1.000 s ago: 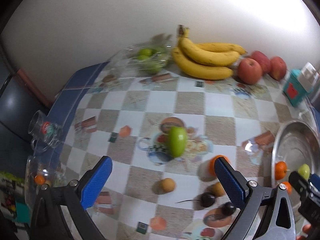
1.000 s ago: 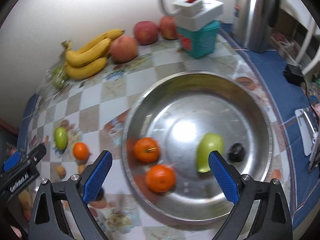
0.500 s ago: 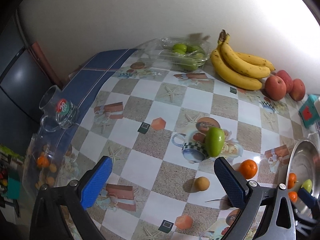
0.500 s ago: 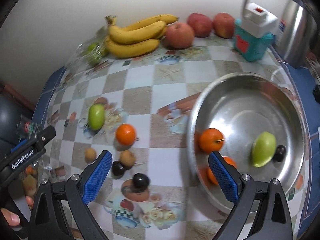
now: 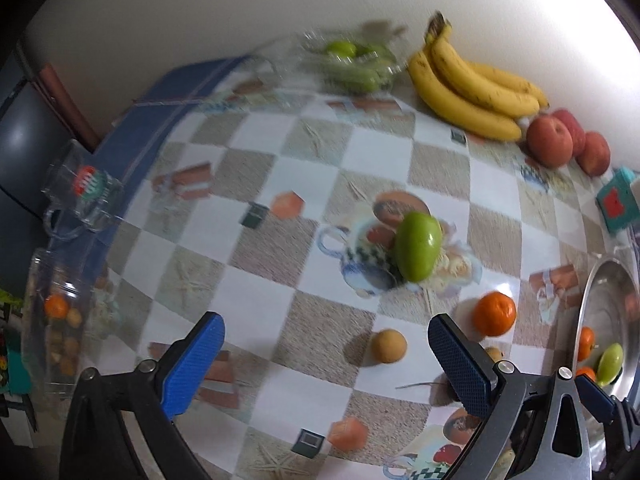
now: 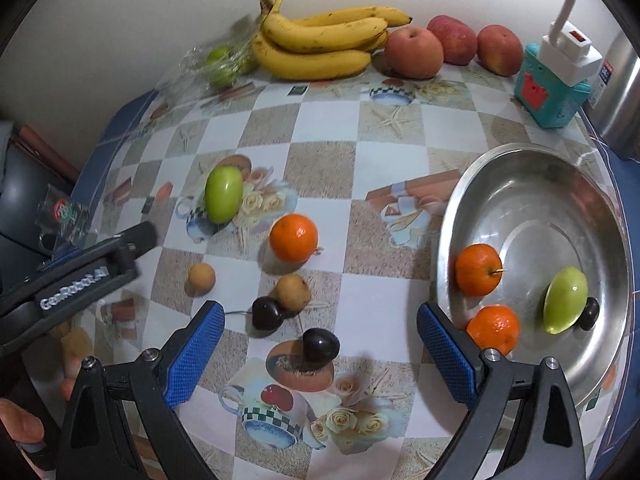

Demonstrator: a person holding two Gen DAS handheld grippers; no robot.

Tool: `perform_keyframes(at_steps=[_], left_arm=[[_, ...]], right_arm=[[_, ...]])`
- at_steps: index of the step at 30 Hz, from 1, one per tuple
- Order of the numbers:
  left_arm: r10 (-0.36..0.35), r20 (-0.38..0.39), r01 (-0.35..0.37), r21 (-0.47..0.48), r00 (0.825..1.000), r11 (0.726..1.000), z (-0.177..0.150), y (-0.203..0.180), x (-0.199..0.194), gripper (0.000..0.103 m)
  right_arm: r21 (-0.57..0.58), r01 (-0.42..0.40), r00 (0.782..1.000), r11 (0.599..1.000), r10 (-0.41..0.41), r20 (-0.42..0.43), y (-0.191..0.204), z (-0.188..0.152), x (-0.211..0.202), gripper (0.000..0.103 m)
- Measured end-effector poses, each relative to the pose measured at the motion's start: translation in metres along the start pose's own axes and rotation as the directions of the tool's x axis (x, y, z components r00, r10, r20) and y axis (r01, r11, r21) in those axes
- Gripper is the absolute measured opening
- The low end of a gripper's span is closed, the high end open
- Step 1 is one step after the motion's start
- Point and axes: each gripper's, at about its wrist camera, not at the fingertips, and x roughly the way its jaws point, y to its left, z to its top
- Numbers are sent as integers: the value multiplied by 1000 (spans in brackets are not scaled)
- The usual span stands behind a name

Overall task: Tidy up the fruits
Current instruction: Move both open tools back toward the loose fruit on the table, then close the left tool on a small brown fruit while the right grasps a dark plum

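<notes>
Loose fruit lies on the checkered tablecloth: a green mango (image 6: 223,193) (image 5: 418,246), an orange (image 6: 294,238) (image 5: 494,313), two small tan fruits (image 6: 201,276) (image 6: 293,291) and two dark plums (image 6: 267,313) (image 6: 320,345). The steel bowl (image 6: 516,184) on the right holds two oranges (image 6: 478,269), a green mango (image 6: 565,299) and a dark plum. My right gripper (image 6: 318,358) is open and empty above the plums. My left gripper (image 5: 324,364) is open and empty, close to the left tan fruit (image 5: 388,345).
Bananas (image 6: 320,44), three red apples (image 6: 414,52) and a clear bag of green fruit (image 6: 218,66) line the back wall. A teal box (image 6: 554,88) and a steel kettle stand at the right. A glass mug (image 5: 80,196) and a clear container (image 5: 56,320) stand at the left edge.
My right gripper has swung left from over the bowl to over the loose fruit on the cloth. My left gripper has moved closer to the mango and the tan fruit.
</notes>
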Motion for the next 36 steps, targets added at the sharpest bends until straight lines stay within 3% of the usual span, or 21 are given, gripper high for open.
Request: perform_keyframes(at_steps=[5, 13, 18, 25, 27, 29, 33, 36], left_arm=[[-5, -48, 6, 19, 999, 1000, -3, -8, 16, 103], [-33, -109, 34, 9, 993, 999, -6, -13, 34, 103], [-53, -113, 54, 0, 992, 999, -6, -14, 38, 100], [-89, -130, 90, 3, 988, 996, -7, -20, 47, 73], [-103, -140, 104, 1, 985, 995, -7, -23, 51, 57], [-117, -148, 118, -5, 982, 993, -9, -23, 55, 48], [-132, -148, 134, -1, 980, 991, -10, -27, 58, 33], [-152, -150, 152, -6, 977, 988, -10, -29, 59, 28]], right_arm=[[13, -41, 998, 999, 42, -39, 3, -4, 6, 97], [23, -20, 997, 1000, 21, -74, 2, -9, 18, 96], [41, -24, 994, 999, 28, -101, -2, -12, 27, 79], [36, -22, 991, 999, 27, -129, -2, -16, 36, 53], [36, -26, 991, 999, 30, -131, -2, -16, 37, 51], [31, -29, 990, 999, 33, -136, -3, -16, 37, 49], [32, -33, 990, 999, 37, -139, -3, -16, 37, 43], [32, -34, 989, 999, 39, -142, -2, -15, 39, 35]])
